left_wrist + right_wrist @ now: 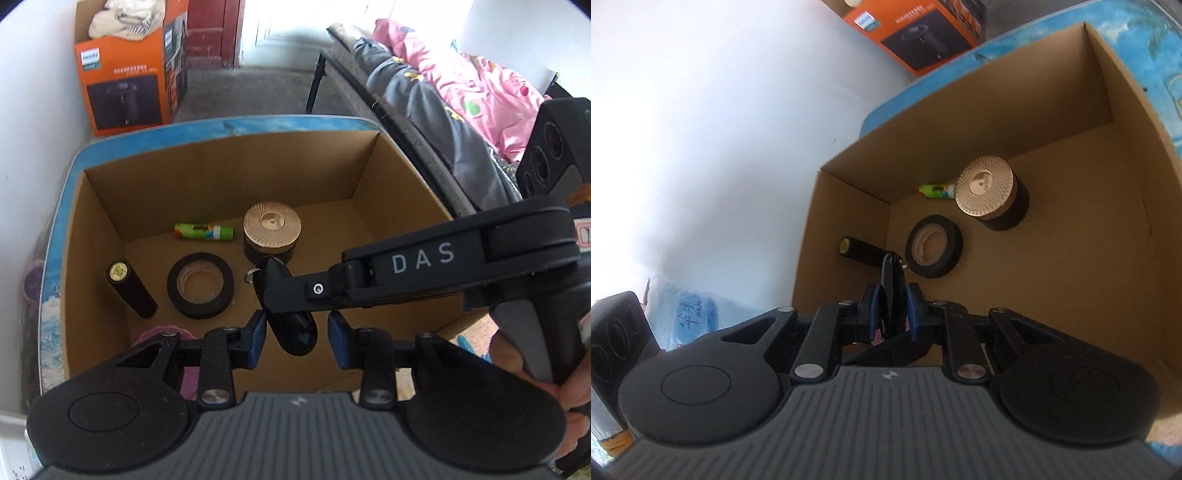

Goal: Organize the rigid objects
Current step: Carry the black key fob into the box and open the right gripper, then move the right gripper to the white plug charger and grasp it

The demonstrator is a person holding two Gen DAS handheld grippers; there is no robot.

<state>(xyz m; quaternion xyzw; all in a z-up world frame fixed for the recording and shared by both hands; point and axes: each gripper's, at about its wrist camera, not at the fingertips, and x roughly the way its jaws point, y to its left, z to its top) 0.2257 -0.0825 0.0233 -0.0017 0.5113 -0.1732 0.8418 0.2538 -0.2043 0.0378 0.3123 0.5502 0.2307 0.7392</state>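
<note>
A brown cardboard box [229, 166] stands open on a blue-patterned table. Inside lie a black tape roll [200, 285], a black cylinder with a gold end [131, 288], a green tube [204, 232] and a gold-lidded round jar [271, 233]. My right gripper [892, 310] is shut on a glossy black key fob [892, 282] with a metal ring, held over the box; the fob also shows in the left wrist view [291, 317]. My left gripper [295, 332] is open, its blue pads either side of the fob, not touching it.
An orange appliance carton [125, 74] stands on the floor behind the table by a white wall. A bed with grey and pink bedding [461, 96] runs along the right. The box's tape roll [933, 245] and jar [991, 197] show in the right wrist view.
</note>
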